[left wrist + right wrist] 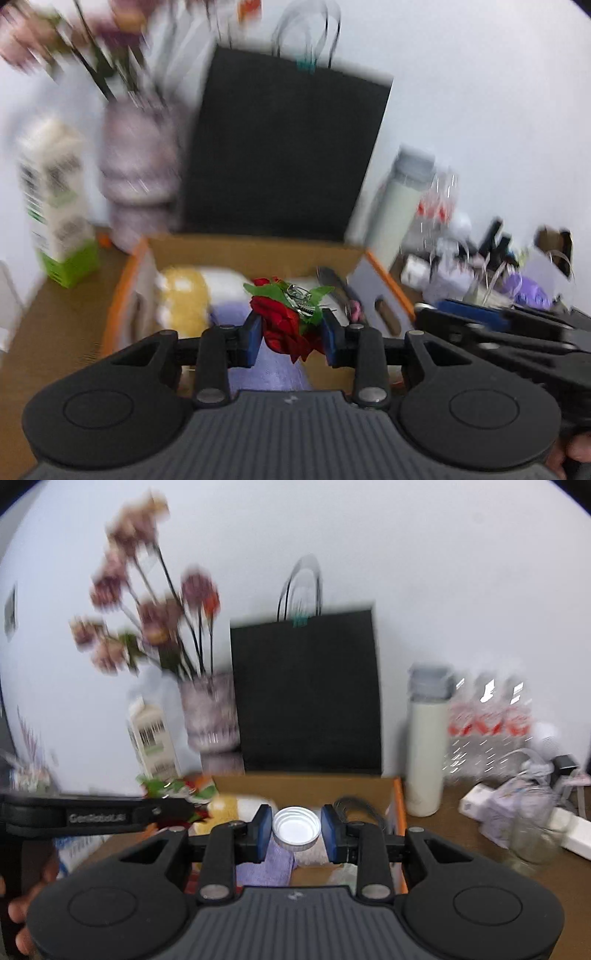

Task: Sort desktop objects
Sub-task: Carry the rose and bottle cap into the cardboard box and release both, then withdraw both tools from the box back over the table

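My left gripper [291,334] is shut on a red artificial rose [286,325] with green leaves, held over the open cardboard box [236,251]. My right gripper [296,829] is shut on a white jar lid [296,829], held over the same box [303,786]. The box holds a yellow-and-white cloth [184,295], a lilac cloth [258,365] and dark items. The left gripper with the rose shows at the left of the right wrist view [177,794]. The right gripper's body shows at the right of the left wrist view [517,332].
A black paper bag [288,147] stands behind the box against the wall. A vase of pink flowers [210,709] and a carton [151,738] stand to its left. A white bottle [424,753], water bottles [491,723], a glass jar [532,838] and clutter are on the right.
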The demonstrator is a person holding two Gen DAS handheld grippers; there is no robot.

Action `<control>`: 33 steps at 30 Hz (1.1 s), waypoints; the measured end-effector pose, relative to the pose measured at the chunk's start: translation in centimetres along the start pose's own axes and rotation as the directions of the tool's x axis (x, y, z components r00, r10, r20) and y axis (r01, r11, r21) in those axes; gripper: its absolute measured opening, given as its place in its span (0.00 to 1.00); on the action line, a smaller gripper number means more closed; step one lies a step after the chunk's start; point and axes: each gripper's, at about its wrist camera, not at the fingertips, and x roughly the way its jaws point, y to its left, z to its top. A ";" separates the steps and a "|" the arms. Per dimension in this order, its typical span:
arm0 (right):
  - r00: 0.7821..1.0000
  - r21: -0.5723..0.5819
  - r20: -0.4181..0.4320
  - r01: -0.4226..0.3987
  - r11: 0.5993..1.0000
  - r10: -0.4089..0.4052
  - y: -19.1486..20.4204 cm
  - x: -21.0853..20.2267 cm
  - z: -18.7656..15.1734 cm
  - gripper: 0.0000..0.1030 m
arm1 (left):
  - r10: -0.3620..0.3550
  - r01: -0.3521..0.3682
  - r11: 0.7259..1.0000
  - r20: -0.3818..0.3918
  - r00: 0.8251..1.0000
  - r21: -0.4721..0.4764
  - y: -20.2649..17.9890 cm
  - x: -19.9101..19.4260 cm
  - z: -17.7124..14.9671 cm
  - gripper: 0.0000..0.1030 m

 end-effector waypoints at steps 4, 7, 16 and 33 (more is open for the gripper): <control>0.983 -0.017 -0.180 0.016 1.000 -0.018 -0.6 7.8 -0.1 0.27 | -0.026 0.010 0.995 -0.150 0.988 -0.104 2.6 6.6 0.0 0.32; 0.957 -0.013 -0.289 0.013 1.000 -0.016 -0.7 11.9 -0.7 0.27 | 0.008 -0.025 0.996 -0.194 0.981 -0.090 2.9 8.8 -0.6 0.32; 0.908 -0.097 -0.406 0.064 0.993 -0.099 0.0 15.3 -2.4 0.36 | 0.061 -0.094 0.988 -0.241 0.969 -0.126 4.6 10.3 -0.8 0.87; 0.976 0.002 -0.197 0.096 0.995 -0.094 -1.1 4.3 4.5 0.64 | 0.143 -0.146 0.988 -0.069 0.987 -0.043 0.7 -0.2 3.0 1.00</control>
